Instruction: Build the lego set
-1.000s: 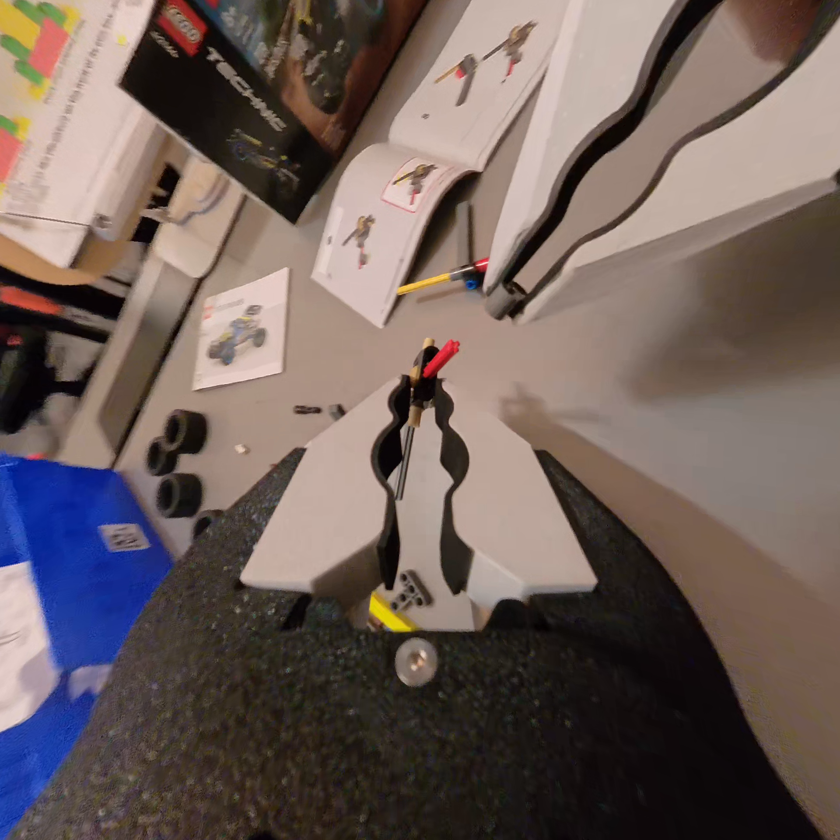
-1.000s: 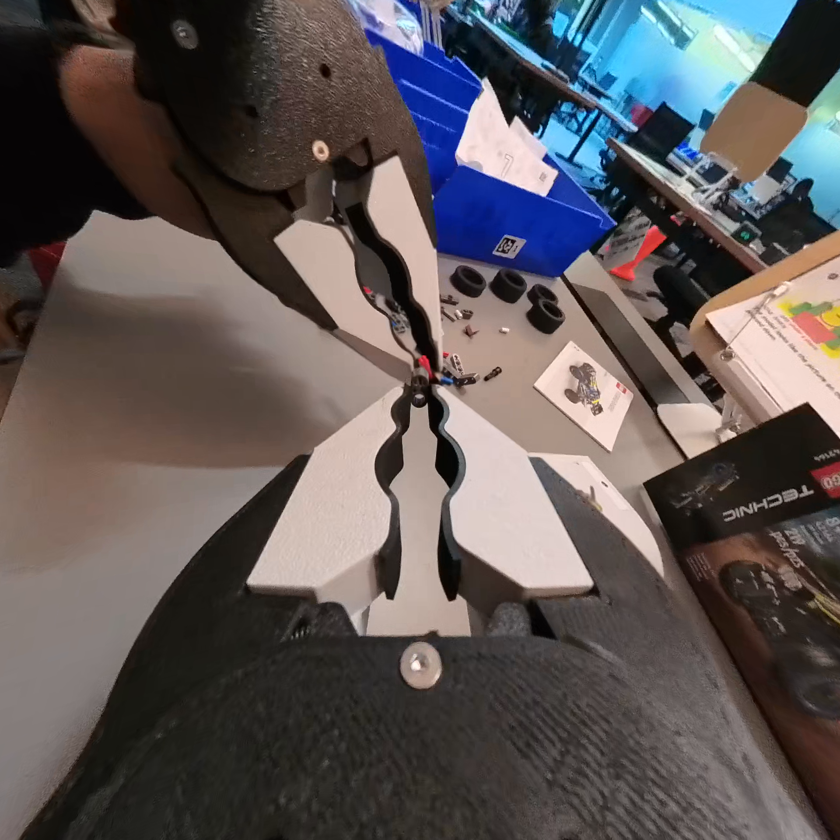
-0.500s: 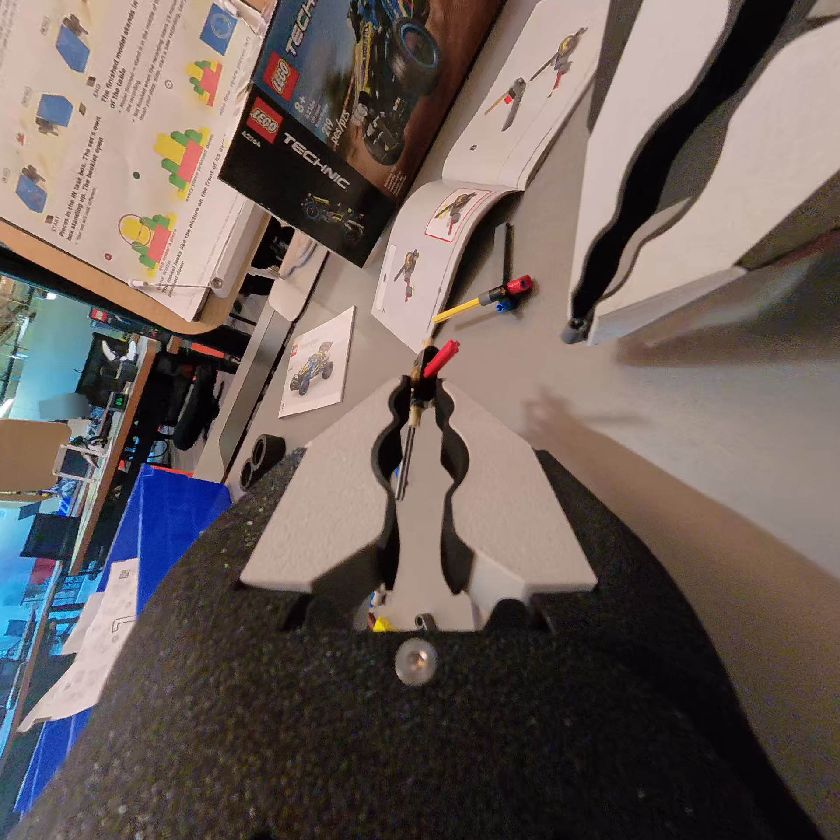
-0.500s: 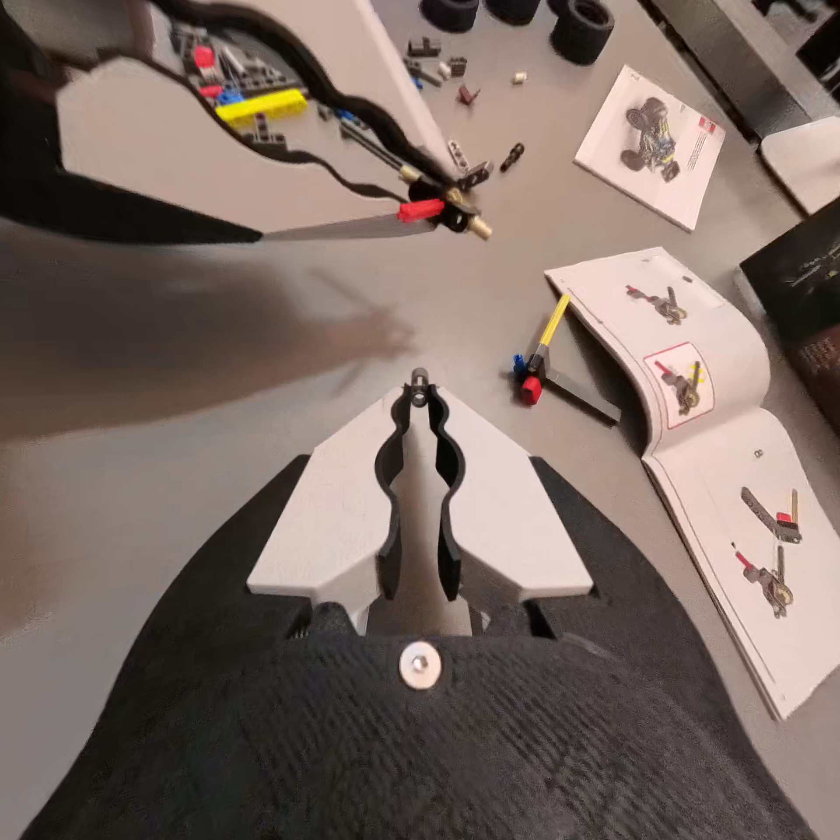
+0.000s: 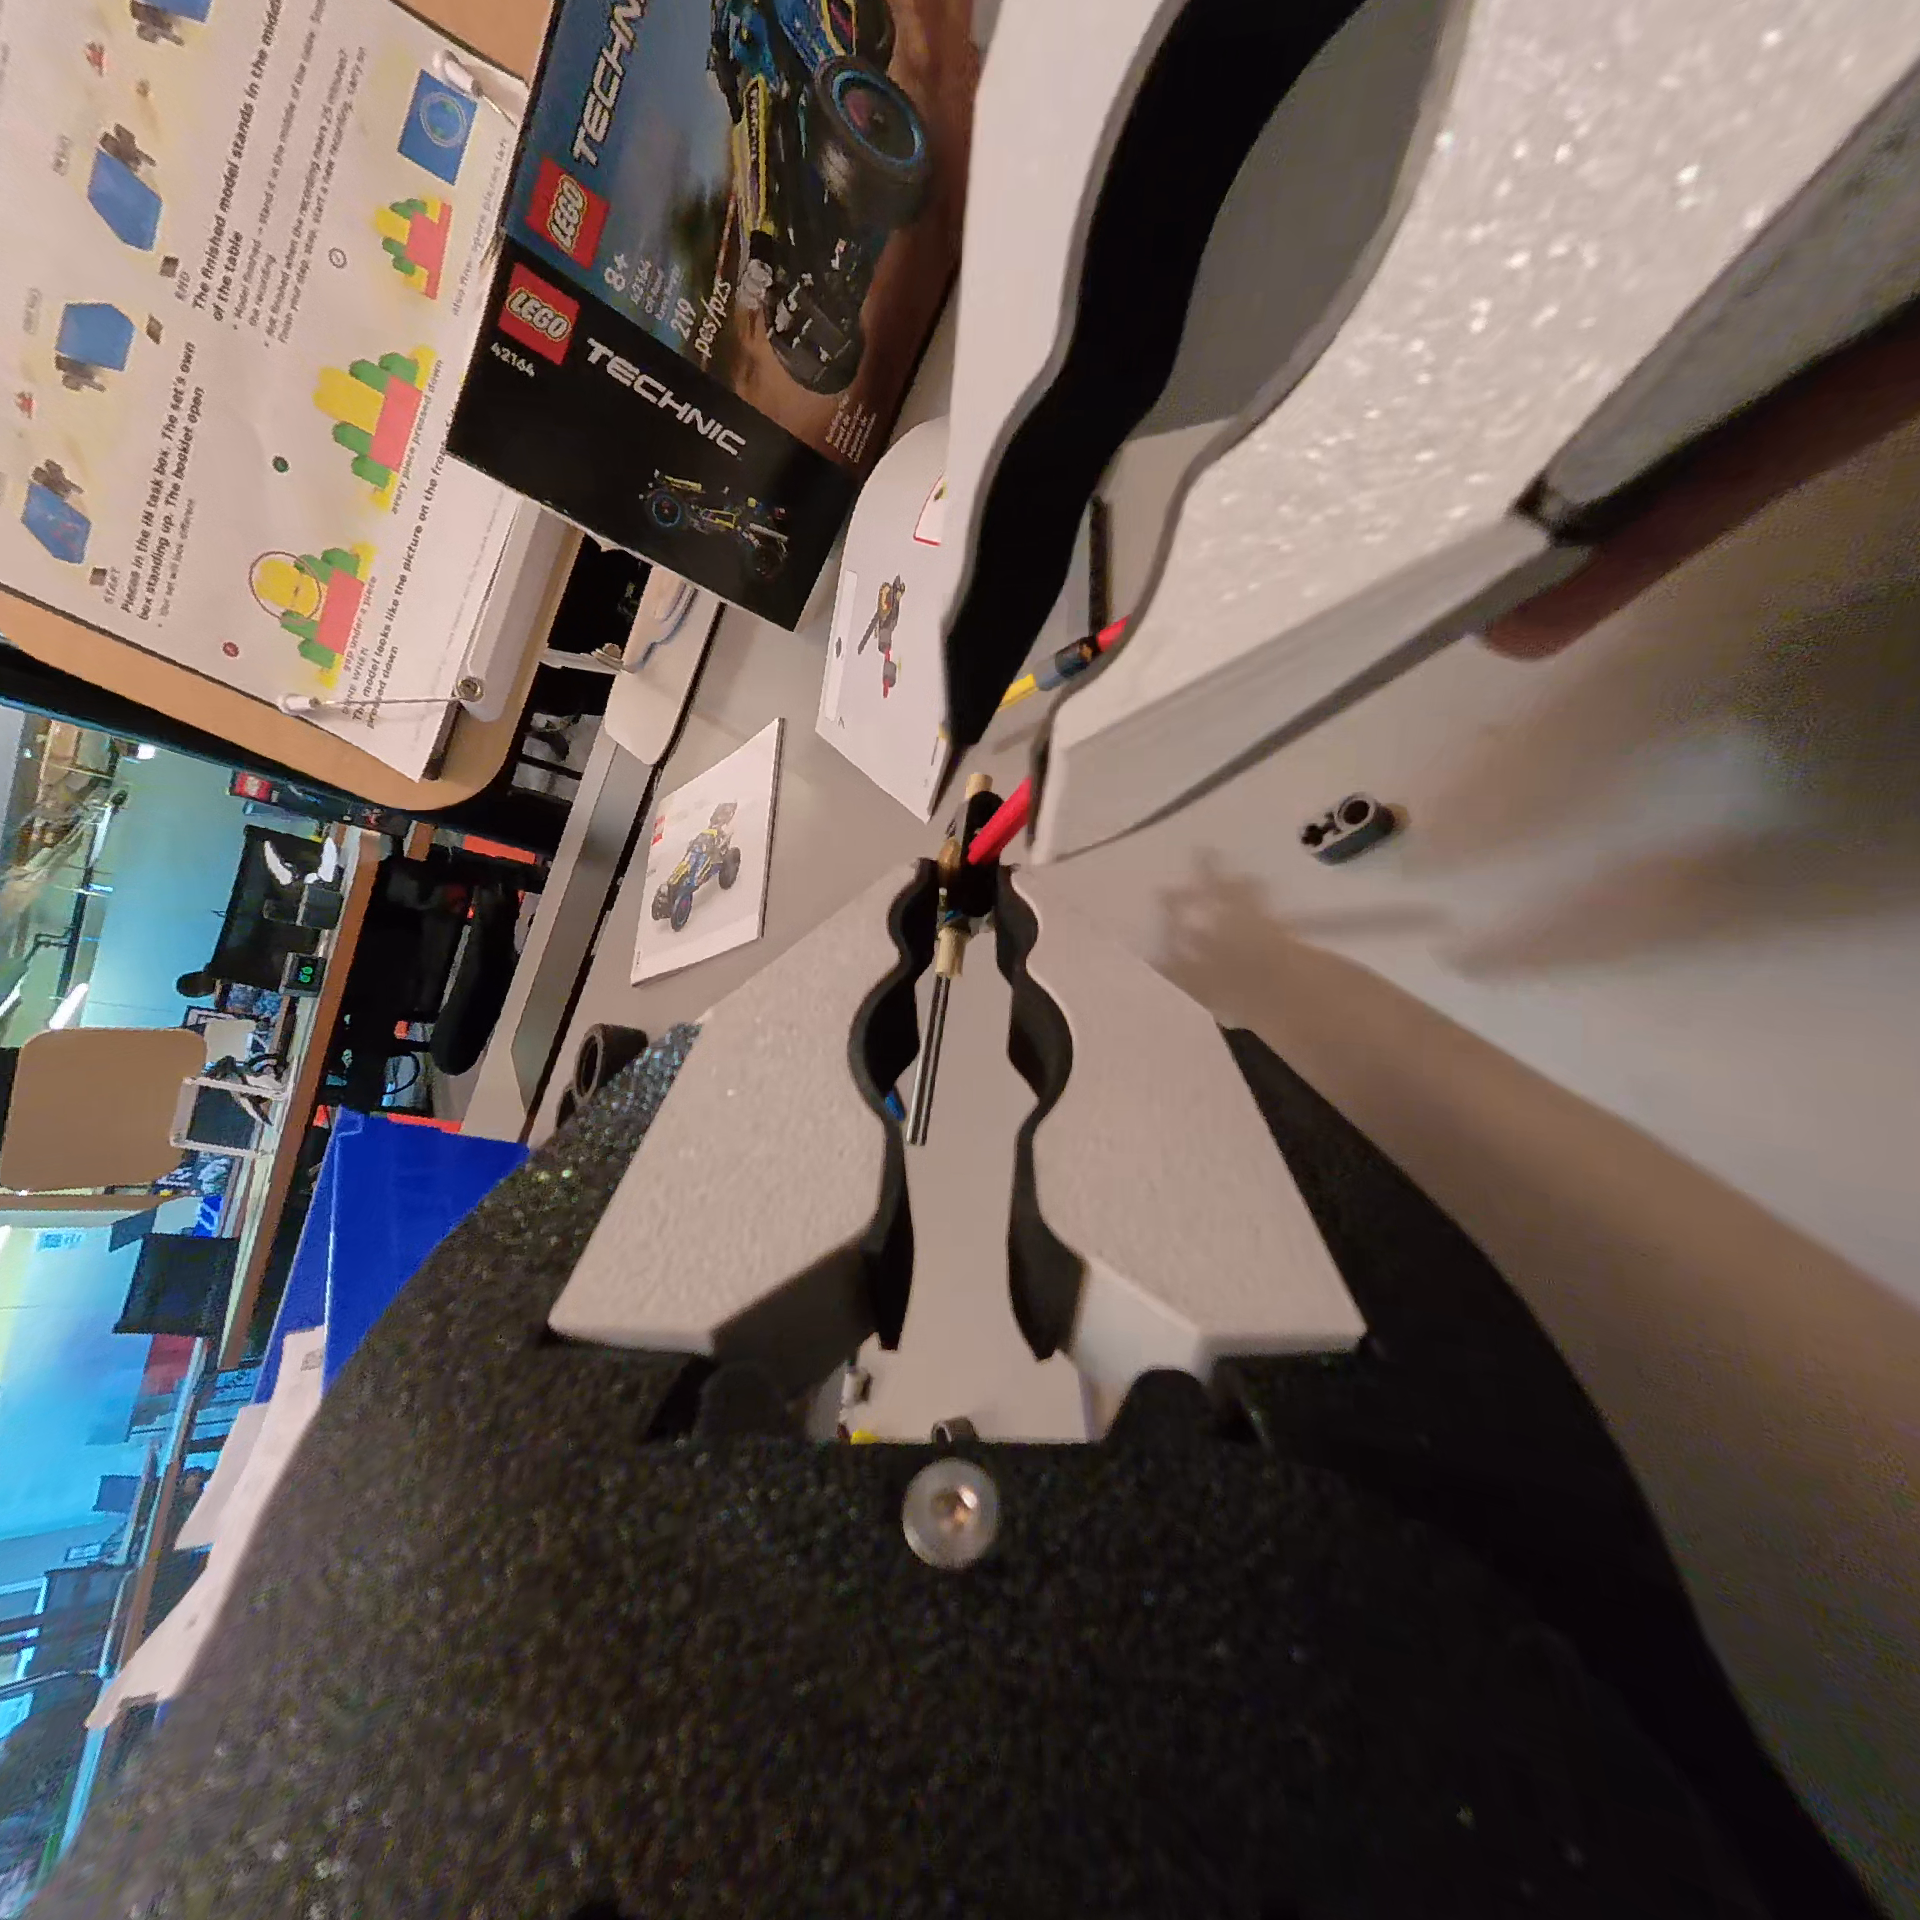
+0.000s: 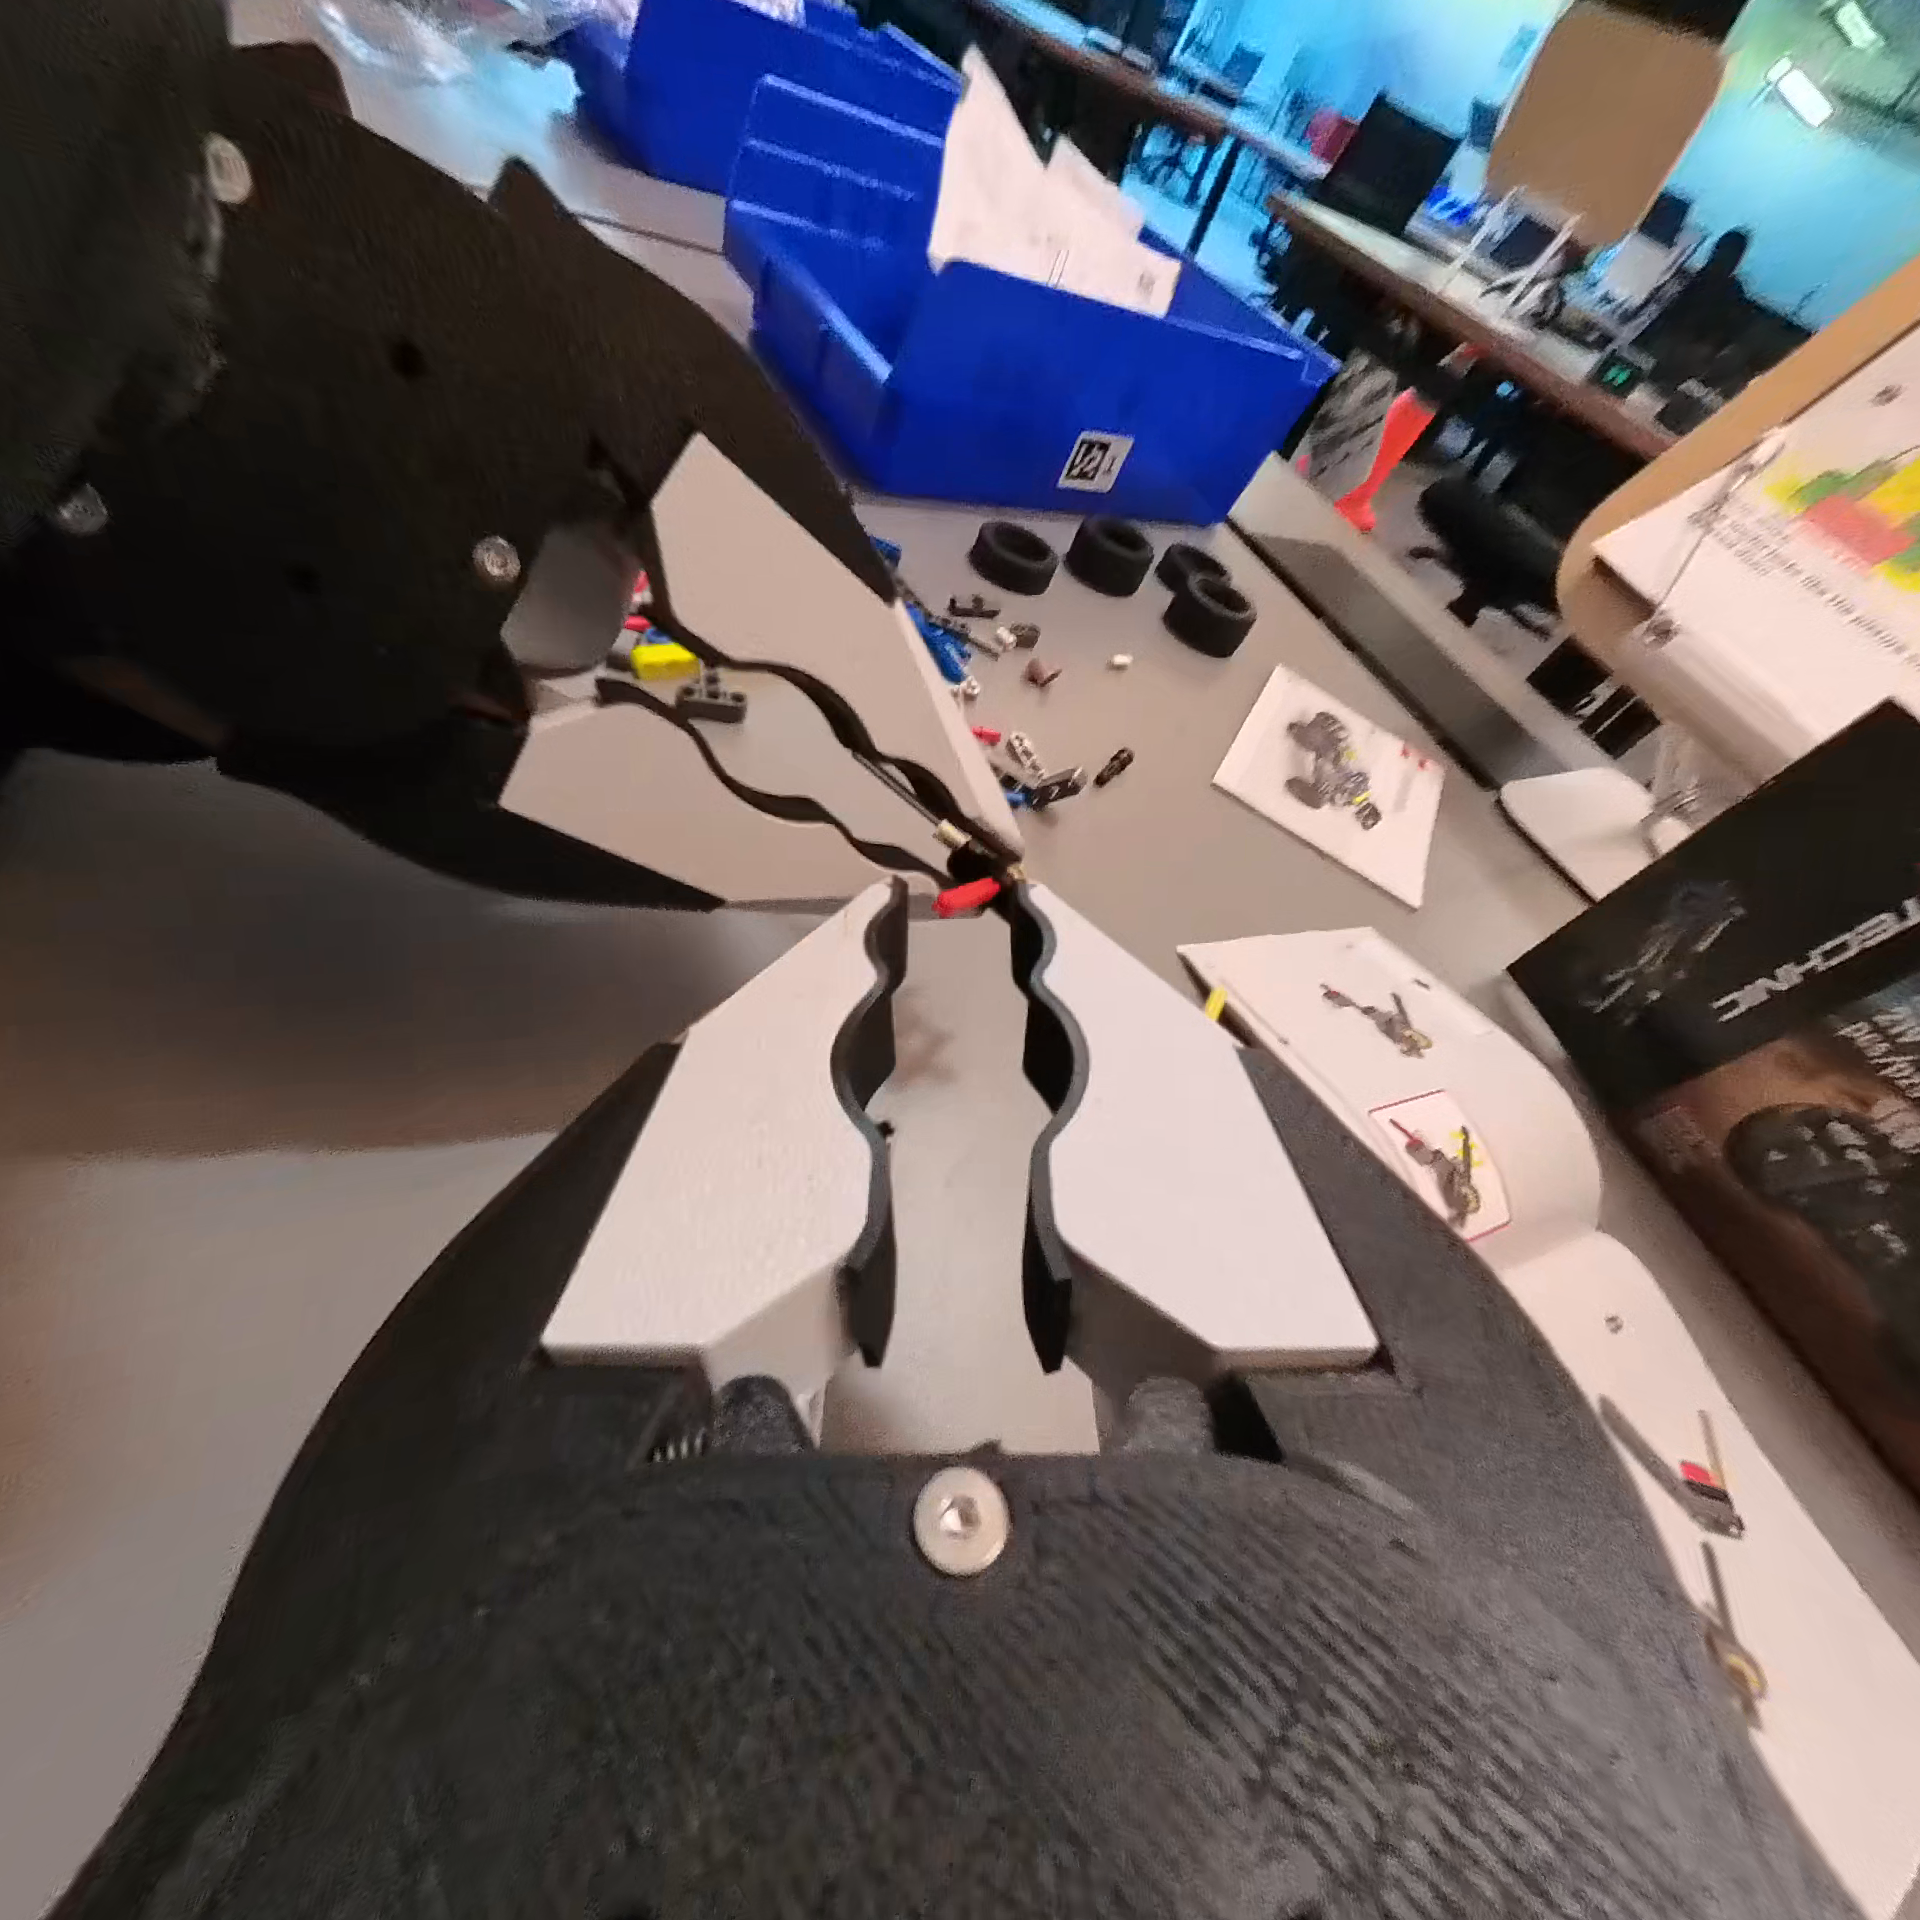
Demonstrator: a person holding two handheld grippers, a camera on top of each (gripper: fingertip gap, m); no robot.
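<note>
Since 0.5 s ago the right claw [image 6: 951,904] has dropped its small grey connector [image 5: 1349,827], which now lies on the grey surface [image 5: 1662,987], and has swung back up to meet the left claw [image 5: 956,883] tip to tip. Its jaws now stand a narrow gap apart with nothing gripped, and the red pin [image 6: 966,894] of the other claw's piece pokes into that gap.

The left claw is clamped on a small assembly [image 5: 951,914]: a thin dark axle running back between its fingers, a tan bush, a black part at the tips and the red pin sticking forward. It is held in the air above the surface.

Just right of the right claw an open booklet [image 6: 1455,1081] lies flat. Beyond the meeting tips, loose small parts [image 6: 1039,769] are scattered, with a leaflet [image 6: 1340,779] to their right. Farther on sit 4 black tyres [image 6: 1112,556], then blue bins [image 6: 1039,395]. At the right edge stands the dark set box [image 6: 1766,966], with a clipboard [image 6: 1766,551] behind it.
</note>
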